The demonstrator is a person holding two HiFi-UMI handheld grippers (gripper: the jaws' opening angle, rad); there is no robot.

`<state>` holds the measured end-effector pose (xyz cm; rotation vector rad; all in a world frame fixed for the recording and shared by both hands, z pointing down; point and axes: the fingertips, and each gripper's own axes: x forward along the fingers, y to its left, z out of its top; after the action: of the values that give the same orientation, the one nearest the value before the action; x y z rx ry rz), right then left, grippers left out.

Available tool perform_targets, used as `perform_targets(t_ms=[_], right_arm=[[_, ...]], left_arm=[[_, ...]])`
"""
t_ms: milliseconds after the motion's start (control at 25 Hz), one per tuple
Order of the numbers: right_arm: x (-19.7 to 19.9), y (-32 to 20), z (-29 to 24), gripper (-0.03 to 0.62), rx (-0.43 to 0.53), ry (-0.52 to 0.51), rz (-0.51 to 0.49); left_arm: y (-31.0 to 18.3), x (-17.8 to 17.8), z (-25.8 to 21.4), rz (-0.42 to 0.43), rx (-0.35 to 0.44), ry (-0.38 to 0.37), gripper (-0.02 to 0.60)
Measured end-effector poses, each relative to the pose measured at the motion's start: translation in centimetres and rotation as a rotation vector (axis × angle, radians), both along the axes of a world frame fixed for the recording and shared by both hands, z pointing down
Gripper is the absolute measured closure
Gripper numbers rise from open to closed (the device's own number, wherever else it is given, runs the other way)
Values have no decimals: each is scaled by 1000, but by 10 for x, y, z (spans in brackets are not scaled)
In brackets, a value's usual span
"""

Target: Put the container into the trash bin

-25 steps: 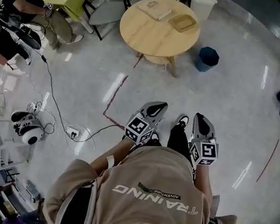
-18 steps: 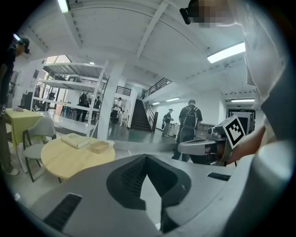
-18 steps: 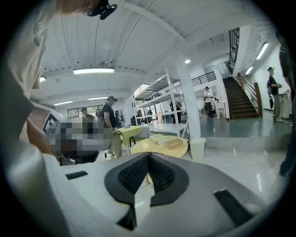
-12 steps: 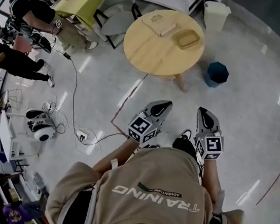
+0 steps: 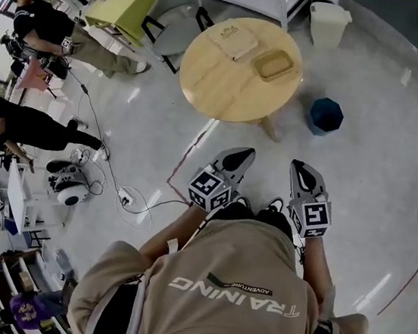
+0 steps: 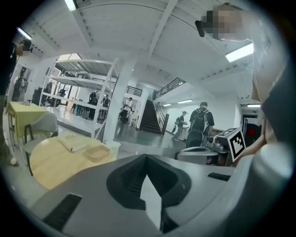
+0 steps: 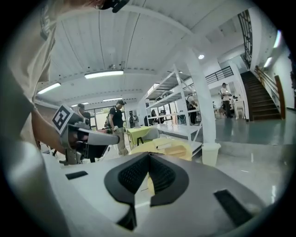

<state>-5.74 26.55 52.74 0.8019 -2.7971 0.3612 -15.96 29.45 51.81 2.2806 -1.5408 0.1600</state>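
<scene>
**Claws.** The left claw [image 5: 242,154] and the right claw [image 5: 301,168] are held side by side in front of the person's tan shirt [image 5: 236,280], over bare floor. Both point towards the round counter [image 5: 227,85]. Each carries a cube with black-and-white square markers at its rear.
- Left gripper view: the ribbed black pads of the left claw [image 6: 146,158] meet at their tips. The jaws are fully closed and grip nothing.
- Right gripper view: the right claw [image 7: 148,155] shows the same state, tips together and empty.

**Task items.**
- The container [image 5: 274,64] is a shallow rectangular tray, tan and matte, with rounded corners and a raised rim. It lies flat on the counter's pale wood top near the far right edge, well apart from both claws. It also shows in the left gripper view [image 6: 96,152] and the right gripper view [image 7: 177,150].
- The trash bin [image 5: 326,115] is dark blue with a faceted wall and an open top. It stands on the floor just right of the counter, near a splayed wooden leg.

**Surroundings.**
- A flat pale board [image 5: 235,40] lies on the counter beside the container.
- A white lidded bin [image 5: 328,24] stands beyond the counter.
- The floor [image 5: 377,169] is glossy pale grey — it mirrors the ceiling lights.
- A thin black cable [image 5: 110,165] trails across it at the left.
</scene>
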Motion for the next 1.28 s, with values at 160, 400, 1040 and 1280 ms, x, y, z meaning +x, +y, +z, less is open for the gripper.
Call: perform_targets(t_ms=[160,400,1040,1280], right_arm=[[4,-4,18,589,45,101,-22],[-3,-20,13,589,33,75,47],[-88,-156,-26,589,70,89,184],[-95,-187,-24,589,53,108,199]], left_arm=[[-20,0,0,19,5,-48,580],[-45,-18,12,34,2,-27,580],[-188,-108,-5,146,125,-12,580],[-214,-114,6,189,94,8,580]])
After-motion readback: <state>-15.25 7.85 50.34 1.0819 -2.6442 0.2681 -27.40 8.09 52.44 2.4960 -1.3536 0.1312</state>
